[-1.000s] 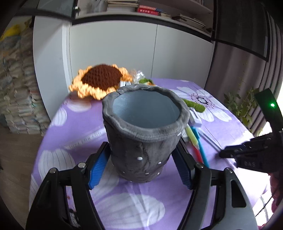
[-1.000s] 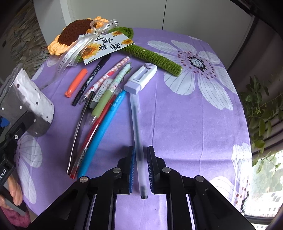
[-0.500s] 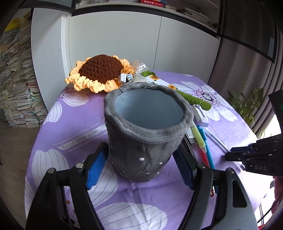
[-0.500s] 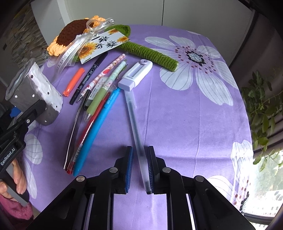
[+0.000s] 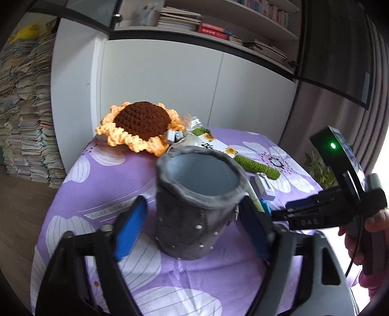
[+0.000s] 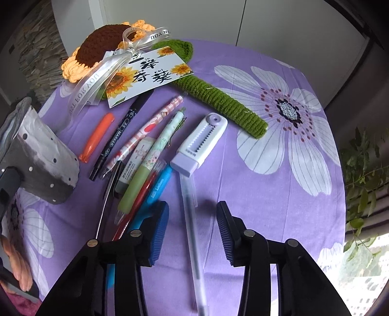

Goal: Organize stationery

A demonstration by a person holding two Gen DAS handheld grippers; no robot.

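Purple tablecloth (image 6: 279,194); right gripper (image 6: 192,226) angled steeply downward

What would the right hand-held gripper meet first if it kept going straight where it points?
Probably the clear gel pen, lying between the open right hand-held gripper pads on the purple tablecloth; depth is uncertain.

Ahead of me a table under a purple floral cloth (image 5: 114,175) stands against white cabinet doors (image 5: 170,92). Above them runs a shelf of books and papers (image 5: 206,21). To my left, tall stacks of books (image 5: 26,109) rise from a wooden floor (image 5: 22,206). On my right hang grey curtains (image 5: 340,114), with a leafy plant (image 6: 364,170) beside a window (image 6: 367,267) letting in bright daylight.
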